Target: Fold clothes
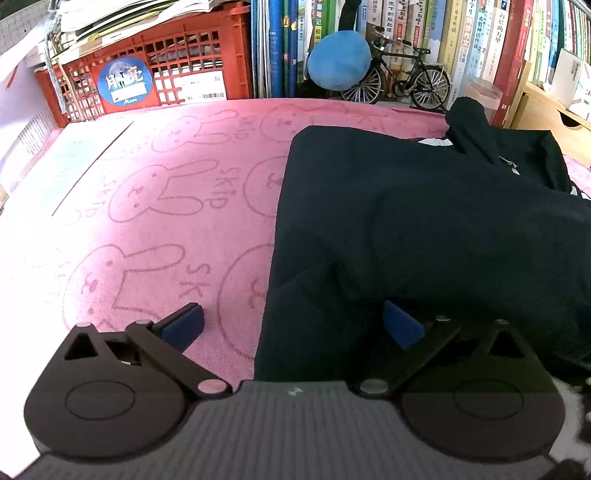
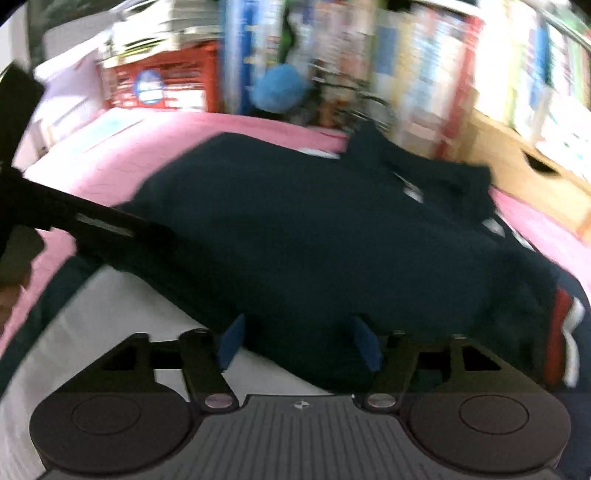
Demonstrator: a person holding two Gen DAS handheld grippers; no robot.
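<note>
A dark navy garment (image 1: 424, 229) lies partly folded on the pink rabbit-print cloth (image 1: 166, 206), its collar and zipper toward the far right. My left gripper (image 1: 295, 325) is open and empty, straddling the garment's near left edge. In the blurred right wrist view the same garment (image 2: 314, 229) fills the middle, with a white inner panel (image 2: 110, 332) and red and white trim (image 2: 565, 332) showing. My right gripper (image 2: 299, 343) is open over the garment's near edge. The left gripper's dark arm (image 2: 92, 221) crosses the left of that view.
A red crate (image 1: 155, 70) with papers stands at the back left. Books (image 1: 461, 33), a blue plush ball (image 1: 340, 59) and a model bicycle (image 1: 402, 81) line the back. A wooden drawer box (image 1: 546, 110) stands at the right. A white sheet (image 1: 55, 166) lies at the left.
</note>
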